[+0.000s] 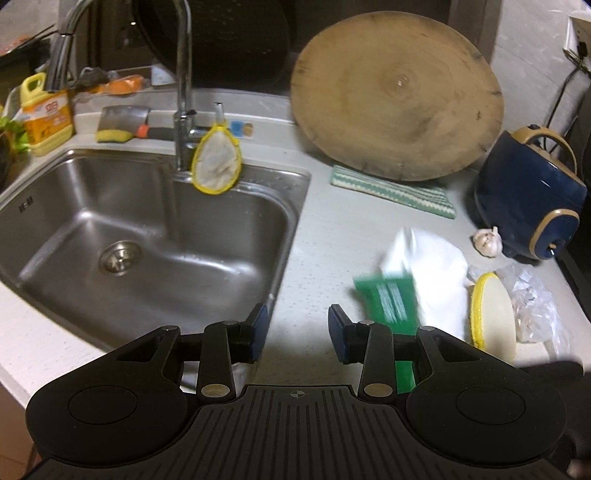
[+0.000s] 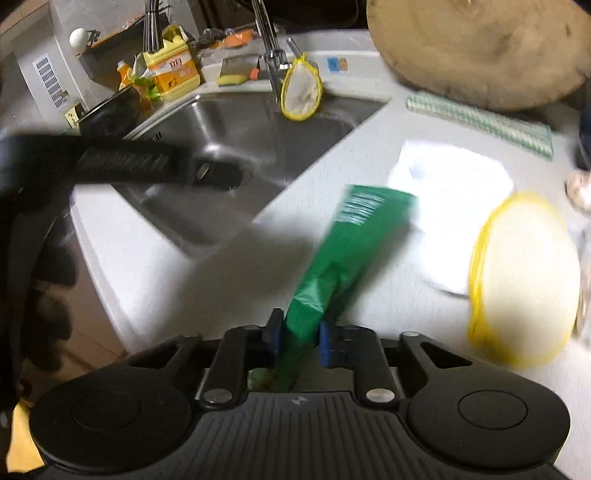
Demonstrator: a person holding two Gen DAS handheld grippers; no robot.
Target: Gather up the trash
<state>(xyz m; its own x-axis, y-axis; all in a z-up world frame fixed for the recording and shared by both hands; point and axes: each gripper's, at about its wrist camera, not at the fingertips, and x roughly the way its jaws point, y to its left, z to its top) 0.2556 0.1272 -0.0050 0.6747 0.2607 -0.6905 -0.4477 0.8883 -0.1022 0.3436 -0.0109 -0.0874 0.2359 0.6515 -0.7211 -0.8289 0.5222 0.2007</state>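
Your right gripper (image 2: 298, 341) pinched a crinkly green wrapper (image 2: 341, 254); its white print was too blurred to read. The wrapper lay just right of the steel sink (image 1: 258, 192), against a white tissue (image 1: 428, 266). Your left gripper (image 1: 298, 332) stood half open, empty.

I see pale speckled stone countertop (image 1: 325, 236) | stainless steel sink basin (image 1: 207, 221) set into it, chrome gooseneck faucet (image 1: 183, 92) behind | round wooden chopping board (image 1: 397, 96) leaning on grey tiled wall (image 1: 528, 33) | white wall socket (image 1: 580, 37) at right | dim indoor light
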